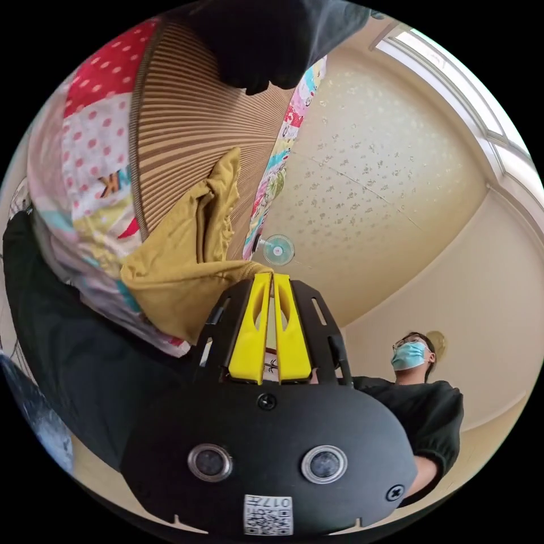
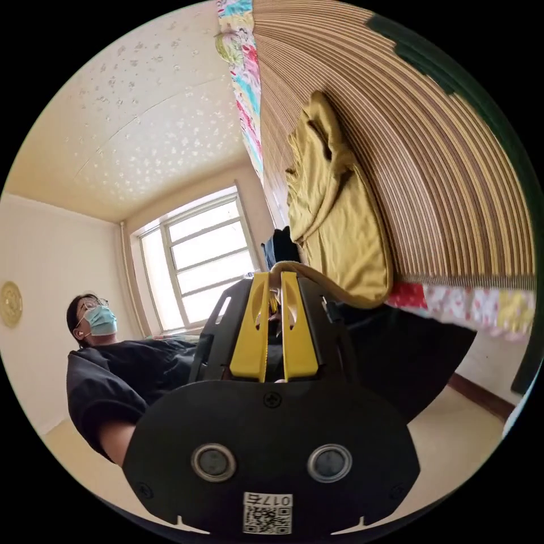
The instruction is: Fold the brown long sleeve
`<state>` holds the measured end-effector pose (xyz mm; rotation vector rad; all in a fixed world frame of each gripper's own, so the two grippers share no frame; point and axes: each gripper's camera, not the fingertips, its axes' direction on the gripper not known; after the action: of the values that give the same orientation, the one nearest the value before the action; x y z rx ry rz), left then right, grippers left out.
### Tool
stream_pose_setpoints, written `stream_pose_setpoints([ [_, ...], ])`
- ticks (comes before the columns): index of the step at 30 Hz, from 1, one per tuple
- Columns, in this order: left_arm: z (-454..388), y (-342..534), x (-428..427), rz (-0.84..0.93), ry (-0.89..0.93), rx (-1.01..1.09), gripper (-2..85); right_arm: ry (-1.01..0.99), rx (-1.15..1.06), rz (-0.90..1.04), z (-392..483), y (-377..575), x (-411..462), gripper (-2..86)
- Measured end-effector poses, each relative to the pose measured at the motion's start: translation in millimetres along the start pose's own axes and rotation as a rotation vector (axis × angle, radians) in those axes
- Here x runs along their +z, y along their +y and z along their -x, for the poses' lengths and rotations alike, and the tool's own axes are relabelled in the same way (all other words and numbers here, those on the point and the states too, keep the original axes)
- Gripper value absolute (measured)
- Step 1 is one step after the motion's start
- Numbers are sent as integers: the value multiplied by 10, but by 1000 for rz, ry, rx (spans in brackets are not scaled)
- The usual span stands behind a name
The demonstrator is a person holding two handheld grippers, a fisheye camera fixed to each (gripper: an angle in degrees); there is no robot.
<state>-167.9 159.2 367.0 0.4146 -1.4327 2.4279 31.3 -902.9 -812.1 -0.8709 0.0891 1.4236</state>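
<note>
On the striped mat (image 2: 453,187) of the bed lies the brown long sleeve (image 2: 334,221), bunched. Your left hand-held gripper (image 1: 272,279) and right hand-held gripper (image 2: 275,276) each have their yellow jaws together, pinching an edge of it.

A bed topped by a striped straw mat (image 2: 453,170) is seen ahead of the yellow jaws, edged by a patchwork quilt (image 1: 96,164). The mustard-brown long sleeve (image 2: 334,221) is spread crumpled on the mat, just beyond the jaw tips. A dark garment (image 1: 266,39) is laid farther off on the mat.
</note>
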Motion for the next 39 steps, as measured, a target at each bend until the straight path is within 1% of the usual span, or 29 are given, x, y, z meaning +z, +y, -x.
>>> stream_pose_setpoints([
  [3, -171, -886, 678, 11, 13, 96, -8, -48, -84, -58, 115, -707, 215, 22],
  [4, -210, -1038, 803, 10, 6, 115, -8, -52, -119, -85, 166, -960, 284, 22],
  [5, -270, -1334, 1062, 1, 0, 146, -7, -45, -134, -101, 191, -1077, 317, 21],
  [8, -268, -1907, 1683, -26, 1, 154, -2, -37, -104, -226, 194, -1564, 483, 18],
  [10, -232, -2120, 1934, -59, -39, 149, 9, -139, -67, -439, 118, -1719, 573, 15],
  [12, -80, -2272, 2043, -130, -53, 120, 98, -198, -57, -575, 60, -1735, 676, 16],
  [13, -30, -2283, 2044, -140, -77, 103, 116, -181, -22, -589, 10, -1759, 800, 16],
  [14, 41, -2258, 2019, -152, -159, 91, 139, -161, -11, -568, -12, -1781, 876, 15],
  [15, 87, -2190, 1979, -144, -276, 102, 147, -97, 4, -494, -52, -1832, 1048, 14],
  [16, 117, -2146, 1962, -131, -347, 105, 151, -3, 16, -401, -89, -1869, 1243, 11],
  [17, 204, -2044, 1930, -94, -495, 102, 158, 48, 21, -359, -106, -1877, 1343, 10],
  [18, 308, -1910, 1891, -58, -642, 101, 166, 152, 18, -274, -139, -1880, 1549, 9],
  [19, 363, -1833, 1871, -42, -705, 107, 169, 268, 20, -189, -181, -1876, 1757, 7],
  [20, 478, -1675, 1841, -7, -801, 126, 172, 333, 19, -149, -199, -1869, 1860, 7],
  [21, 618, -1529, 1831, 34, -869, 139, 173, 472, 5, -75, -228, -1846, 2066, 6],
  [22, 694, -1468, 1836, 56, -895, 140, 174, 624, 6, -12, -272, -1828, 2248, 6],
  [23, 868, -1354, 1875, 111, -929, 144, 174, 705, 12, 20, -306, -1823, 2335, 5],
  [24, 1057, -1267, 1949, 176, -949, 144, 174, 880, 38, 88, -401, -1823, 2498, 5],
  [25, 1152, -1230, 1995, 208, -961, 142, 169, 997, 15, 159, -475, -1831, 2658, 5],
  [27, 1412, -1110, 2164, 281, -999, 162, 137, 1086, 4, 212, -507, -1898, 2856, 6],
  [29, 1565, -1084, 2262, 300, -1039, 140, 106, 1201, 42, 210, -459, -1998, 3070, 9],
  [30, 1626, -1077, 2318, 308, -1039, 134, 82, 1314, 42, 178, -351, -2029, 3264, 11],
  [31, 1636, -1068, 2349, 314, -1027, 142, 67, 1401, -4, 135, -189, -2022, 3497, 15],
  [32, 1613, -1027, 2414, 315, -1004, 172, 51, 1418, -49, 120, -92, -2008, 3631, 18],
  [33, 1549, -961, 2489, 311, -1000, 207, 49, 1390, -161, 119, 105, -1973, 3927, 24],
  [34, 1505, -916, 2534, 310, -997, 225, 48, 1309, -269, 166, 277, -1948, 4252, 36],
  [35, 1394, -807, 2637, 310, -987, 264, 47, 1257, -315, 213, 350, -1945, 4434, 42],
  [37, 1153, -582, 2842, 316, -997, 349, 46, 1075, -430, 425, 536, -1981, 5150, 117],
  [39, 837, -236, 3150, 320, -1052, 480, 44, 991, -449, 531, 642, -2051, 5634, 172],
])
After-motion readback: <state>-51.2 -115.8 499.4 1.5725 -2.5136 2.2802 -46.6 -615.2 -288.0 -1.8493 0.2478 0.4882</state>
